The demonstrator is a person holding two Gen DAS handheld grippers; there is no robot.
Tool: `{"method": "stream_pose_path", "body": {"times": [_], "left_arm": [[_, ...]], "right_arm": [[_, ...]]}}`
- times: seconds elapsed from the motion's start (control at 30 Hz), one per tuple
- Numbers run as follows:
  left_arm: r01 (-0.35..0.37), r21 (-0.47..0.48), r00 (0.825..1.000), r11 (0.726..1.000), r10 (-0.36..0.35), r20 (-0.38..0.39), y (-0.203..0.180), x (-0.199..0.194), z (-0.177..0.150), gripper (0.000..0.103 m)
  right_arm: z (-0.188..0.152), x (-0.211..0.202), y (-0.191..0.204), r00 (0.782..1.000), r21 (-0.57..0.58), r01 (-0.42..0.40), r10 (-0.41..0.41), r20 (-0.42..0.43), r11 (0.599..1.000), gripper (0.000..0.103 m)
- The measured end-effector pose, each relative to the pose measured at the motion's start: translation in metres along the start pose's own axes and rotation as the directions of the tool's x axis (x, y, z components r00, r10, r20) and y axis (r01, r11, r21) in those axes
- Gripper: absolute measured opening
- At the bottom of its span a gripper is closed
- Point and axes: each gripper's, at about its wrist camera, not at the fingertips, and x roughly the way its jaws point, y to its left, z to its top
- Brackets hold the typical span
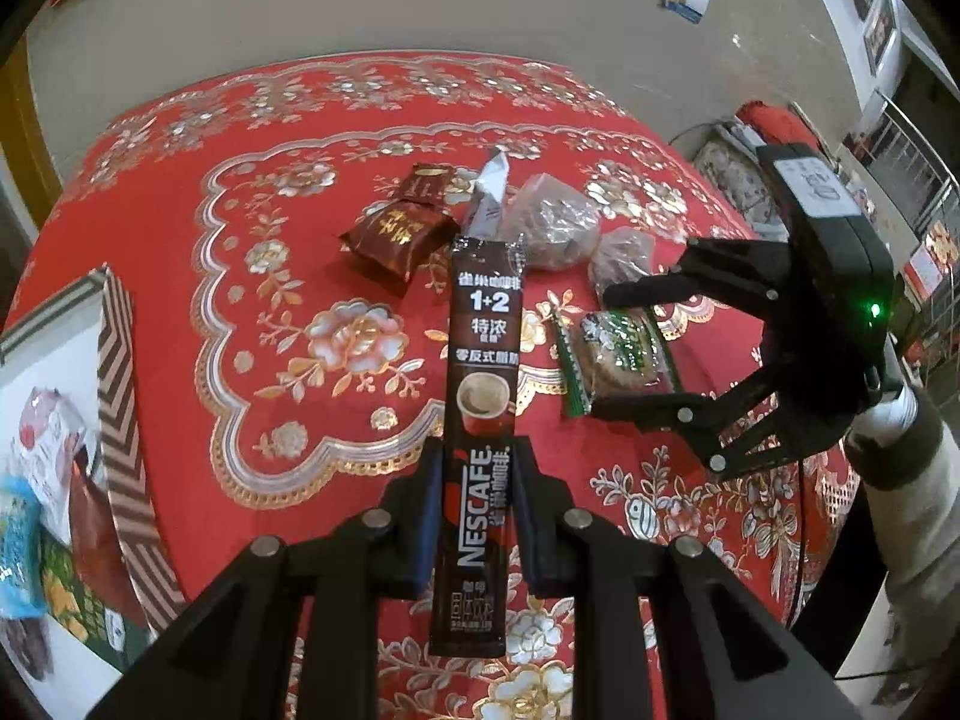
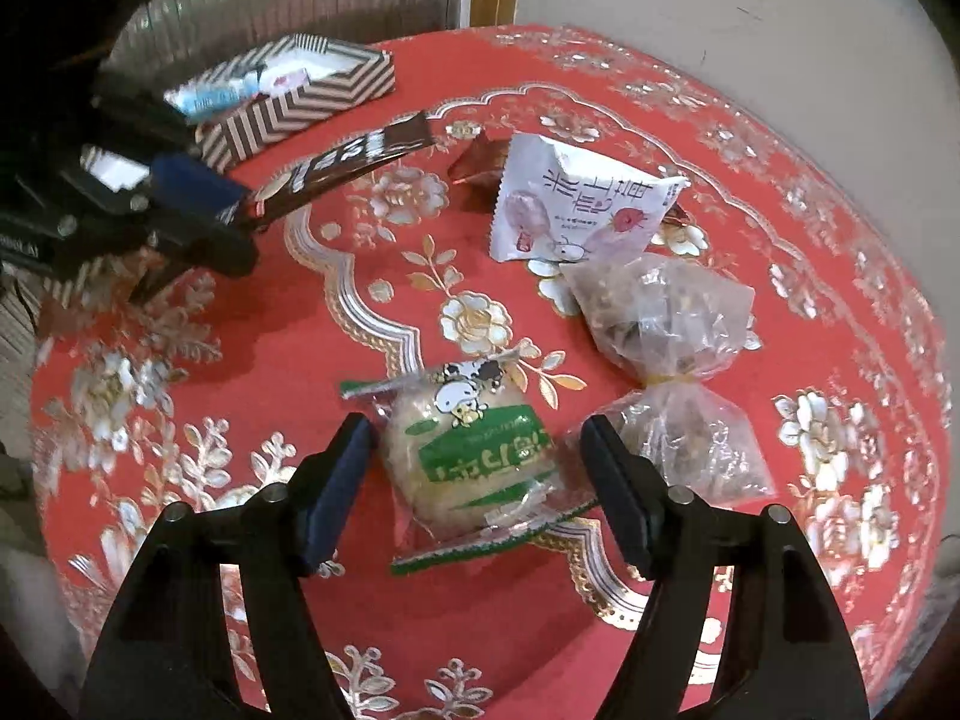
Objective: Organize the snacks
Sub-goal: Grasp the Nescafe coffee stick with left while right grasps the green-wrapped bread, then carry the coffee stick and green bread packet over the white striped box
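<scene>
My left gripper (image 1: 477,462) is shut on a long brown Nescafe coffee stick (image 1: 483,360), which points away from me above the red tablecloth. The right wrist view shows that gripper (image 2: 240,222) at the left, with the stick (image 2: 348,159) jutting out of it. My right gripper (image 2: 477,438) stands open astride a round cake in a green-and-clear wrapper (image 2: 468,462) lying on the cloth; its pads sit either side of the wrapper with gaps. In the left wrist view the right gripper (image 1: 600,348) frames the same cake (image 1: 621,354).
A chevron-striped box (image 2: 288,102) holding several snack packets stands at the table's far left; its wall (image 1: 120,420) shows in the left wrist view. A white packet (image 2: 570,204), a brown packet (image 1: 396,234) and two clear bags (image 2: 666,312) (image 2: 690,450) lie nearby.
</scene>
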Motion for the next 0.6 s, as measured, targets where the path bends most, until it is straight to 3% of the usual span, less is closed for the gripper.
{"method": "stream_pose_path", "body": {"times": [0.03, 0.2, 0.33, 0.47, 0.6], "left_arm": [[-0.003, -0.008, 1.000, 1.000, 0.003, 0.001, 0.000, 0.000, -0.001, 0.024], [-0.017, -0.056, 1.000, 0.998, 0.019, 0.023, -0.001, -0.004, -0.013, 0.024], [-0.050, -0.083, 0.997, 0.995, 0.055, 0.060, 0.000, -0.011, -0.022, 0.024], [-0.071, -0.109, 0.993, 0.991, 0.081, 0.090, 0.002, -0.018, -0.031, 0.024], [-0.133, -0.109, 0.981, 0.985, 0.146, 0.125, 0.003, -0.028, -0.038, 0.024]], "right_arm": [[-0.001, 0.000, 0.002, 1.000, 0.001, 0.000, 0.000, 0.004, 1.000, 0.062], [-0.005, 0.001, 0.011, 0.999, 0.062, 0.018, -0.020, 0.030, 0.998, 0.050], [-0.008, -0.003, 0.031, 0.997, 0.050, 0.065, -0.067, 0.038, 0.997, 0.049], [-0.011, -0.011, 0.061, 0.978, -0.010, 0.201, -0.200, 0.066, 0.979, 0.049], [-0.007, -0.024, 0.076, 0.969, 0.030, 0.207, -0.209, 0.132, 0.978, 0.049]]}}
